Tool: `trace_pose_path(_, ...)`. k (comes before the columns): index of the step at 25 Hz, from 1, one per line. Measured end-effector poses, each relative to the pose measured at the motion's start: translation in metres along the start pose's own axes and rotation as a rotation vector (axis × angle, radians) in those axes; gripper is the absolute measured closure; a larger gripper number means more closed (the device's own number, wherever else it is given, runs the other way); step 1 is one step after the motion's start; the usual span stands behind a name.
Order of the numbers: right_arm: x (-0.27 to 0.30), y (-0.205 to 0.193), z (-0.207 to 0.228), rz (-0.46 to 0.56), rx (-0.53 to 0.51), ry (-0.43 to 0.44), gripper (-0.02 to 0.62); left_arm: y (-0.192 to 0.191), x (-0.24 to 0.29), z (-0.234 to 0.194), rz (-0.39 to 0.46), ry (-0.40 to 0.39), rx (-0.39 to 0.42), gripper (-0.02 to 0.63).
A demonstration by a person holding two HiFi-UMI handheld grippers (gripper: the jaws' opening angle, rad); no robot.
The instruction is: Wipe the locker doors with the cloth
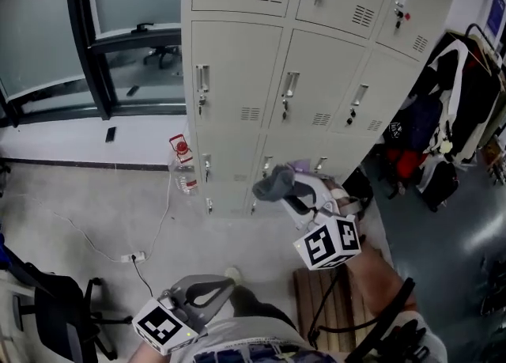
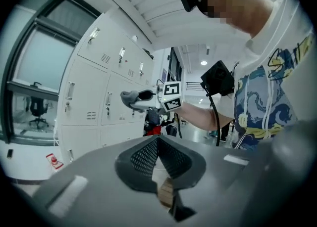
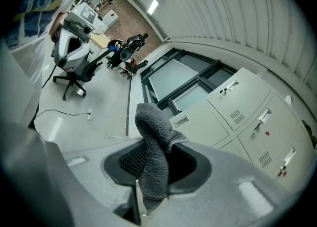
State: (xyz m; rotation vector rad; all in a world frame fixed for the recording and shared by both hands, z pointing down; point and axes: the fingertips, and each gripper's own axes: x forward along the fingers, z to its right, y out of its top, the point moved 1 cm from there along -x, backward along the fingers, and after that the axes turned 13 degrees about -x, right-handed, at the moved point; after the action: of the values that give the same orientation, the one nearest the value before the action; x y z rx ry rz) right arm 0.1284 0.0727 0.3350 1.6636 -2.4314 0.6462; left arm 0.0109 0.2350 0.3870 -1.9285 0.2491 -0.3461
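A bank of pale grey lockers (image 1: 237,77) stands ahead, its doors closed. My right gripper (image 1: 283,188) is shut on a grey cloth (image 1: 273,183), held up a short way in front of the lower locker doors. In the right gripper view the cloth (image 3: 154,157) stands bunched between the jaws, with the lockers (image 3: 247,107) off to the right. My left gripper (image 1: 224,283) hangs low near the person's body, jaws together and empty. The left gripper view shows its own jaws closed (image 2: 157,142) and, further off, the cloth (image 2: 128,97) before the lockers (image 2: 89,97).
A water bottle (image 1: 183,165) with a red label stands on the floor at the lockers' left corner. A power strip (image 1: 130,257) and its cable lie on the floor. An office chair (image 1: 55,310) is at bottom left. Hanging clothes and bags (image 1: 443,116) crowd the right side.
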Motion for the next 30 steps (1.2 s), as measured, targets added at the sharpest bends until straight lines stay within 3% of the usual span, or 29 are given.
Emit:
trace_pose_path(7, 0.123, -0.042, 0.159, 0.042, -0.127, -0.145, 0.479, 0.079, 0.054, -0.090, 0.055, 0.098, 0.052, 0.604)
trace_pose_path(12, 0.186, -0.066, 0.252, 0.018, -0.227, -0.302, 0.479, 0.098, 0.081, -0.142, 0.064, 0.153, 0.030, 0.604)
trace_pose_path(15, 0.213, -0.080, 0.279, -0.020, -0.268, -0.339, 0.479, 0.101, 0.087, -0.161, 0.063, 0.164, 0.007, 0.604)
trace_pose_path(22, 0.247, -0.104, 0.269, -0.067, -0.248, -0.301, 0.479, 0.114, 0.101, -0.193, 0.020, 0.136, 0.027, 0.604)
trace_pose_path(30, 0.285, -0.135, 0.173, -0.102, -0.217, -0.120, 0.479, 0.133, 0.135, -0.211, -0.005, 0.031, 0.054, 0.604)
